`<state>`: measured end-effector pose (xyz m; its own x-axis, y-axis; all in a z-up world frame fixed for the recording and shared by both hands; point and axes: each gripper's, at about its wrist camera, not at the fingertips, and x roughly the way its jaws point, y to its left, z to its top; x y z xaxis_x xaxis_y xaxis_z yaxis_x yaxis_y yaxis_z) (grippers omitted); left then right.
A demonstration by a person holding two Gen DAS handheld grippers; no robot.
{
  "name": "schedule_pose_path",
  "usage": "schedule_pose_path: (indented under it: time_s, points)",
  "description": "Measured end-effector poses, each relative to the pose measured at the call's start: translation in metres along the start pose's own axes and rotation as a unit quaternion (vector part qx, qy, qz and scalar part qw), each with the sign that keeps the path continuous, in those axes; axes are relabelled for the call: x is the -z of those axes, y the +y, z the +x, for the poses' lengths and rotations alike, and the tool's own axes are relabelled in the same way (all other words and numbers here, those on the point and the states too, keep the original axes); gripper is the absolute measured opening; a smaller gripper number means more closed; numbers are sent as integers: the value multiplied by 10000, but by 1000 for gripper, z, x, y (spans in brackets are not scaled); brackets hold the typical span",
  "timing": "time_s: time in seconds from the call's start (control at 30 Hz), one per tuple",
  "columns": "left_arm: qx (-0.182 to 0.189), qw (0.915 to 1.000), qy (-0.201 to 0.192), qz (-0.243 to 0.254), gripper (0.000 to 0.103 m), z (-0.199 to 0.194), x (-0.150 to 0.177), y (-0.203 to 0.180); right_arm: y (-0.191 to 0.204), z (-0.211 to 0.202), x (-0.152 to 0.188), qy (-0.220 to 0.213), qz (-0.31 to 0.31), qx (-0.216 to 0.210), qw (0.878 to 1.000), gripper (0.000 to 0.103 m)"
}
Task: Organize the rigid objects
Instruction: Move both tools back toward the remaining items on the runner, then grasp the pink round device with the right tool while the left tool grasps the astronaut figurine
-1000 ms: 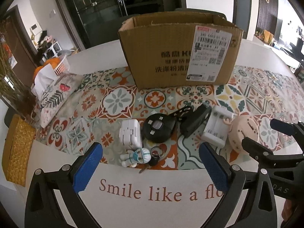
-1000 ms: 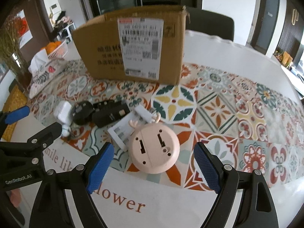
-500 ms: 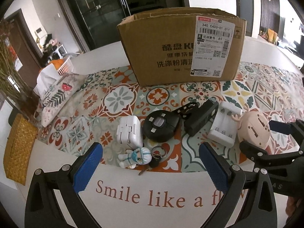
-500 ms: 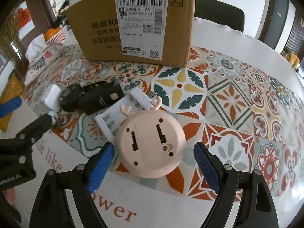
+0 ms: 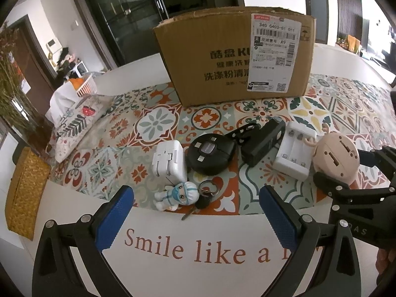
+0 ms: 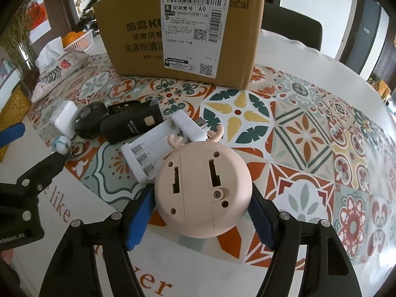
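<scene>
A pink round deer-antler gadget (image 6: pixel 203 190) lies on the patterned mat, and my right gripper (image 6: pixel 201 219) is around it, its blue pads at both sides; whether they touch it I cannot tell. It also shows in the left wrist view (image 5: pixel 336 159). Left of it lie a white battery charger (image 6: pixel 158 148), a black device (image 6: pixel 132 126), a black round device (image 5: pixel 210 156), a white plug adapter (image 5: pixel 168 160) and an astronaut keychain (image 5: pixel 178 195). My left gripper (image 5: pixel 195 220) is open and empty just in front of the keychain. A cardboard box (image 5: pixel 237 57) stands behind.
A floral tissue pouch (image 5: pixel 76 123) and a basket of oranges (image 5: pixel 84 86) sit at the far left. A woven yellow mat (image 5: pixel 22 190) lies at the left table edge. A dark chair (image 6: pixel 292 32) stands behind the box.
My right gripper moved forward and down until its pads flank the pink gadget, and the jaws narrowed. My left gripper moved forward toward the keychain, staying open.
</scene>
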<state>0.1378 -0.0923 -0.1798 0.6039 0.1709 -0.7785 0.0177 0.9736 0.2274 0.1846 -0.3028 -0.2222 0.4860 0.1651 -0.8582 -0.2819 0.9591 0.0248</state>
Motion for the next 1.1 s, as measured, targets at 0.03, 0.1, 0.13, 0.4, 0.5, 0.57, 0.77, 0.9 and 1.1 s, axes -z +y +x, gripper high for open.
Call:
schedule_pose_path:
  time_s: [0.03,0.1,0.13,0.4,0.5,0.57,0.77,0.9,1.1]
  points:
    - [-16,10000,-33,24,103,-1,0,0,1,-1,1,1,3,14,10000,71]
    - [-17,9999,-108,80,103,-5,1,1,1,-4,4,2,59,78,10000,71]
    - [3,9998,-153,101,103,-7,2,2,1,-6,5,0,93,104,9999,71]
    - [342,9984,-458,43,102,-24,9,13,9,-44,14,-257,479,279,9981,69]
    - [422,9978,-507,-58,102,-21,13,18,15,-59,15,-444,541,374,9968,48]
    - [431,9978,-491,-97,101,-17,15,20,21,-63,15,-514,485,528,9961,38]
    - [477,9983,-330,-105,96,-7,21,17,17,-42,18,-182,613,432,9970,34]
    - [514,9982,-242,-194,96,-4,21,17,19,-38,15,-192,431,489,9977,57]
    - [391,9984,-320,-265,96,-2,15,17,17,-40,6,-433,251,759,9959,80]
